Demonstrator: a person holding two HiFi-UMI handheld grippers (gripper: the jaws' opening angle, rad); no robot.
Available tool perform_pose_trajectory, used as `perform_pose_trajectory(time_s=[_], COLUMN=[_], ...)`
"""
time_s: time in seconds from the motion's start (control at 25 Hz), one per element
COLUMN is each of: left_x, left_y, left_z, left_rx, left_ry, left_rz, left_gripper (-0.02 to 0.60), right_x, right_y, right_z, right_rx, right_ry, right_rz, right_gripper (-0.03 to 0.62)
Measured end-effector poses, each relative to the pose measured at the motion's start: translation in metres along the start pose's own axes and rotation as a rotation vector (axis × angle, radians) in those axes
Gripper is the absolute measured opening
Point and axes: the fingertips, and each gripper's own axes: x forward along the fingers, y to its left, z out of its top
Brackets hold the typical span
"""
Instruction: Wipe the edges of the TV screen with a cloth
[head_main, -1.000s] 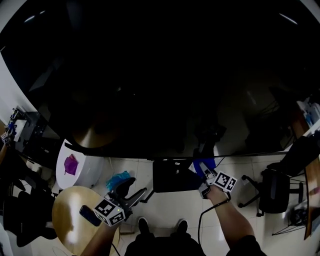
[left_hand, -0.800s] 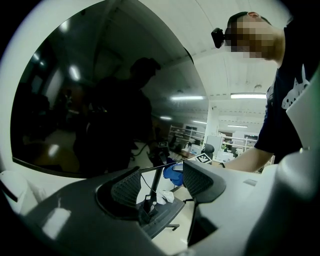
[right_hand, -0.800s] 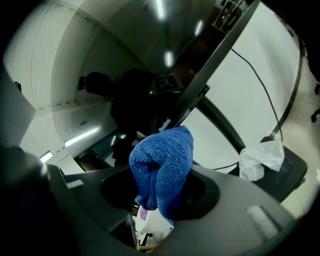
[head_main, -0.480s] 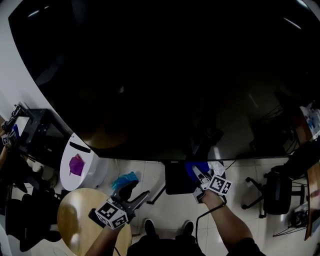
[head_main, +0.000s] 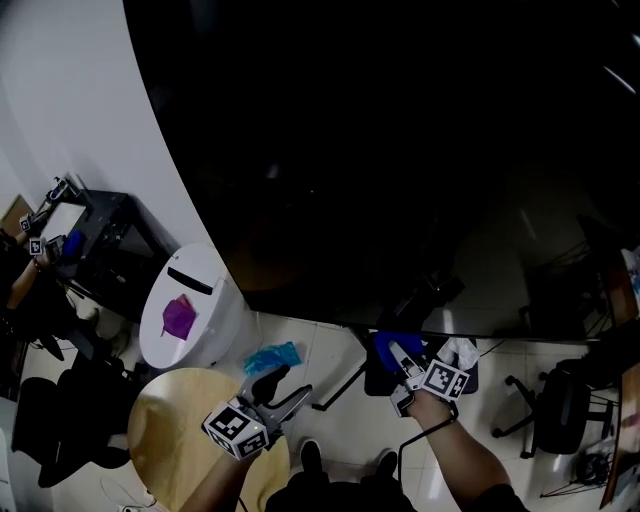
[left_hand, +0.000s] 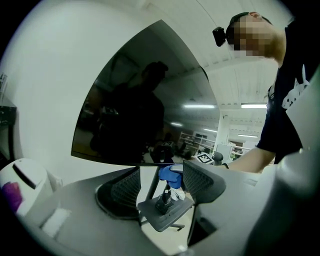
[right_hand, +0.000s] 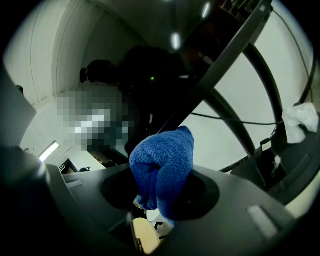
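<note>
The right gripper (head_main: 395, 352) is clenched on a bunched blue microfibre cloth (right_hand: 162, 167), whose top sits against the bottom edge of the large black TV screen (head_main: 400, 150), close to the dark stand (head_main: 345, 372) below that edge. The left gripper (head_main: 283, 385) is released, with nothing between its jaws. It hangs over the near edge of a round pale wooden worktop (head_main: 170, 420), well apart from the screen.

The likeliest trouble is the cloth itself. Only a wad of it stands proud of the jaws, so a tilt of the wrist could bring the hard jaw tips onto the glass or bezel and scratch them. The grip looks shallow enough that dragging along the edge might pull the cloth loose. The stand and the cables hanging near it lie in the line of travel and could snag the cloth or stop the gripper. Pushing hard on the lower edge might also rock the screen, since the free gripper is not bracing it.

The one container is a white rounded bin (head_main: 195, 300) on the floor below the screen's lower left corner. A purple scrap (head_main: 178, 316) shows at its top, under a dark slot. Whether the scrap lies on the lid or inside cannot be told. A turquoise crumpled thing (head_main: 270, 357) lies on the floor just beside the bin, outside it.
</note>
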Motion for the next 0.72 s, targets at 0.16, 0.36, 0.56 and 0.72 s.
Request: perform_pose_trajectory(time_s=[0.16, 0.36, 0.56, 0.72], left_x=[-0.021, -0.044, -0.068, -0.085], left_y=[0.021, 0.046, 0.067, 0.081], left_z=[-0.005, -0.005, -0.003, -0.007], left_rx=[-0.008, -0.024, -0.04, -0.054], left_ry=[-0.023, -0.033, -0.052, -0.064], left_rz=[0.014, 0.056, 0.103, 0.129], left_gripper=[0.258, 0.258, 0.258, 0.258], right_x=[0.032, 0.076, 0.114, 0.143], right_y=[0.026, 0.058, 0.088, 0.109], right_z=[-0.024, -0.054, -0.085, -0.107], right_rx=[0.0, 0.001, -0.001, 0.0], right_ry=[0.041, 0.103, 0.162, 0.197], right_rz=[0.029, 0.068, 0.108, 0.141], right_gripper=[0.195, 0.195, 0.195, 0.195])
